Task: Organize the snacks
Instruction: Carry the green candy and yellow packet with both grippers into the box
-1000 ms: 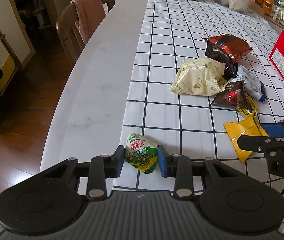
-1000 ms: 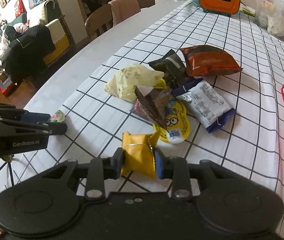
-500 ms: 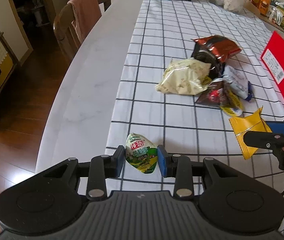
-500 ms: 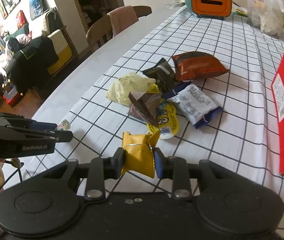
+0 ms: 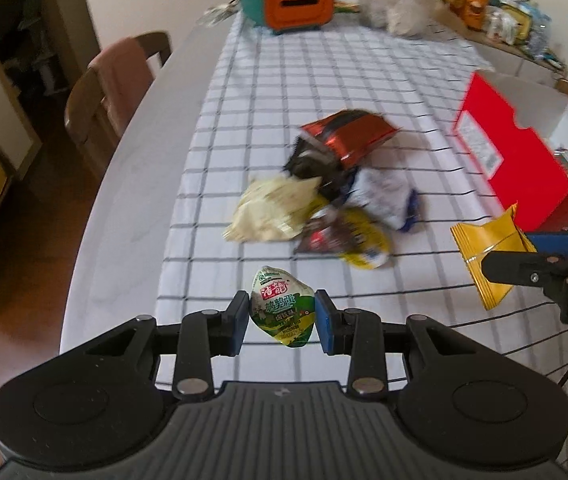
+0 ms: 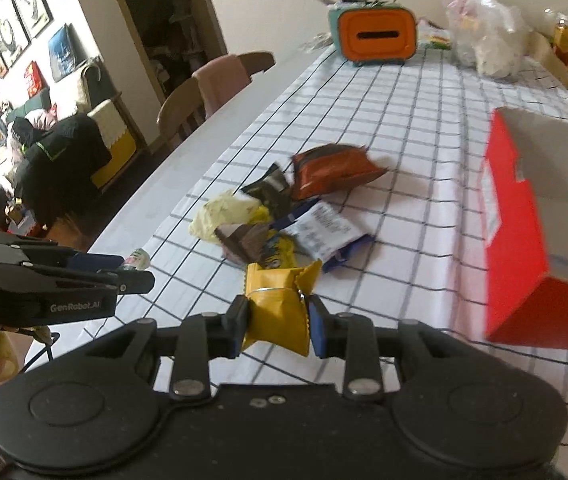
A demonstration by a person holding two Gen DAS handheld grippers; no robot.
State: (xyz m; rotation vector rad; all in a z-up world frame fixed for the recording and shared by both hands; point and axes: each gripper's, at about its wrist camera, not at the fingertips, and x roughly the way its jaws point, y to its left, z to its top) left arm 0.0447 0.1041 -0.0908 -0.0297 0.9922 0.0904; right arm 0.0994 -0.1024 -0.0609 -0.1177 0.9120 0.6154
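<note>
both tools grip snacks: left tool (image 5: 283, 322) a green egg packet (image 5: 283, 312), right tool (image 6: 277, 326) a yellow packet (image 6: 278, 306).

The left gripper (image 5: 283, 322) is matt black plastic with ribbed housing, small bright metal rivets and smooth blue plastic pads; the right gripper (image 6: 277, 326) looks the same, its top finely speckled. The green-and-white pouch (image 5: 283, 310) is glossy printed film, the yellow packet (image 6: 277, 305) a creased satin foil wrapper. The tablecloth (image 5: 308, 80) is matt woven cloth with a black grid, lying on a smooth pale marble-look table (image 5: 136, 184). The red box (image 6: 518, 216) is smooth coated cardboard, grey and matt inside. The red-brown bag (image 5: 350, 136) shines like metallised foil. The chair (image 5: 96, 104) is varnished wood, draped with soft pink cloth.
</note>
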